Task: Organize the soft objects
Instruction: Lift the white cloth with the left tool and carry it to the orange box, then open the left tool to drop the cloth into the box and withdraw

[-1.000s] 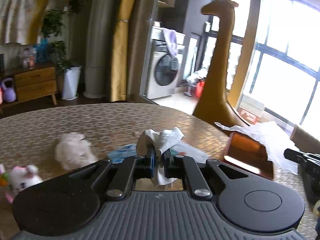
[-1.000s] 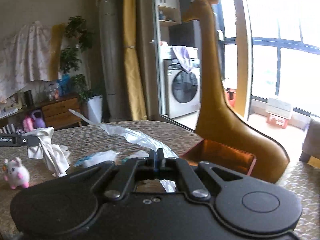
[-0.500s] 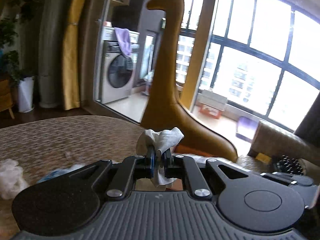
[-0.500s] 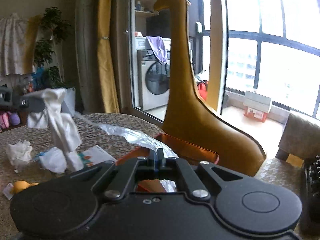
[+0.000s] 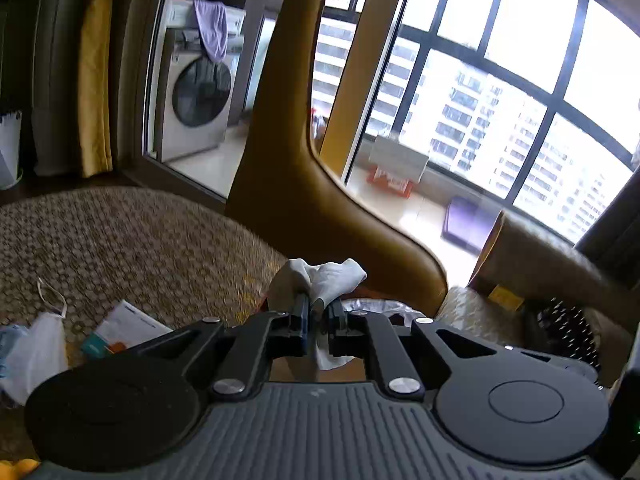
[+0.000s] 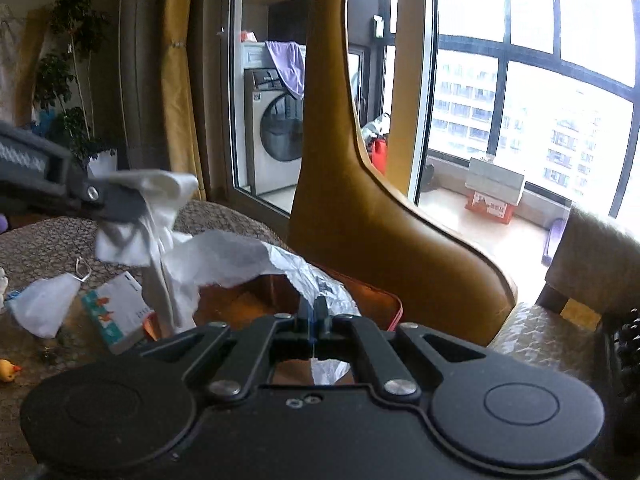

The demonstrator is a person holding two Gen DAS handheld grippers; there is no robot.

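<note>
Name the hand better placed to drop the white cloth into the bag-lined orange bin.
Left: the left gripper already clamps the white cloth beside the orange bin; the right gripper pinches its plastic liner.

This is a lived-in home, a flat high up in a city. A front-loading washing machine [image 6: 276, 136] stands at about eleven o'clock behind a glass sliding door [image 6: 240, 92], with a purple garment [image 6: 288, 66] draped over its top. Mustard curtains [image 6: 180, 80] hang beside the door, and a leafy potted plant [image 6: 68, 80] stands at ten o'clock. A tall tan giraffe figure [image 6: 360, 184] rises at twelve o'clock beyond the desk [image 5: 132, 240], which has a woven cover. Large black-framed windows [image 5: 500, 92] at two o'clock look out on apartment towers [image 5: 472, 120], and an upholstered seat [image 6: 600, 256] sits at three o'clock.
</note>
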